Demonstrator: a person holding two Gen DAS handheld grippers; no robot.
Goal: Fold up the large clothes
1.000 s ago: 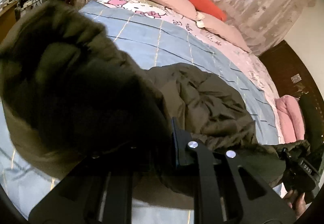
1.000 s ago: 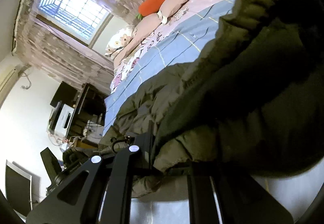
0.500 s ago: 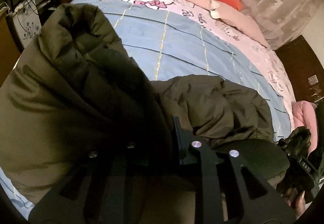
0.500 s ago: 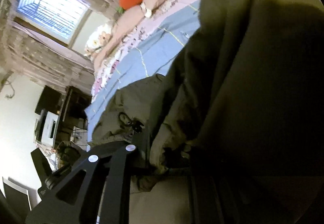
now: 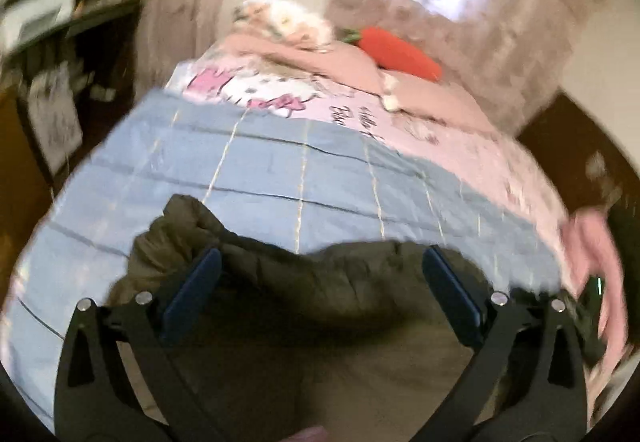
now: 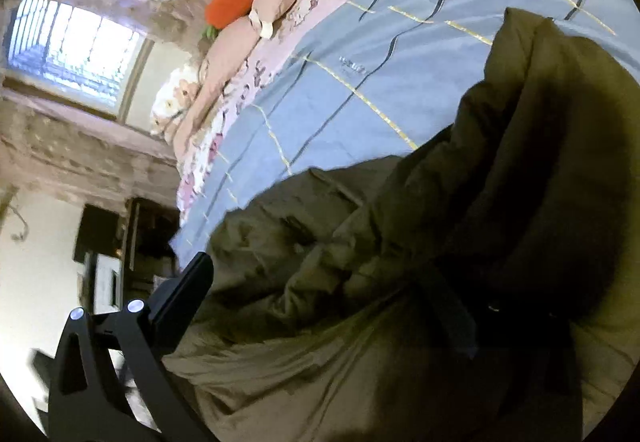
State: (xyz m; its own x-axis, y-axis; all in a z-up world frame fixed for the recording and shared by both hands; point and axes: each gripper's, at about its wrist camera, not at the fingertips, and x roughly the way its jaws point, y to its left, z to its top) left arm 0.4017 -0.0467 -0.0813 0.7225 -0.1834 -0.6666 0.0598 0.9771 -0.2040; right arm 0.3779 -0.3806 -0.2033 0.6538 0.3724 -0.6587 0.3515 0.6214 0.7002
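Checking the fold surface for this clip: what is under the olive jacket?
The olive jacket lies on a blue checked quilt, which shows beyond its far edge; a pink cartoon sheet lies further back. Whatever sits directly beneath the jacket is covered.

Bedroom with pale walls (image 5: pixel 600 42), bright window (image 6: pixel 72 38) at ten o'clock behind patterned brown curtains (image 6: pixel 80 158), bed (image 5: pixel 280 170) with blue checked quilt and pink cartoon sheet, orange carrot cushion (image 5: pixel 400 52) at twelve o'clock, dark shelving (image 5: pixel 72 54) at nine o'clock.
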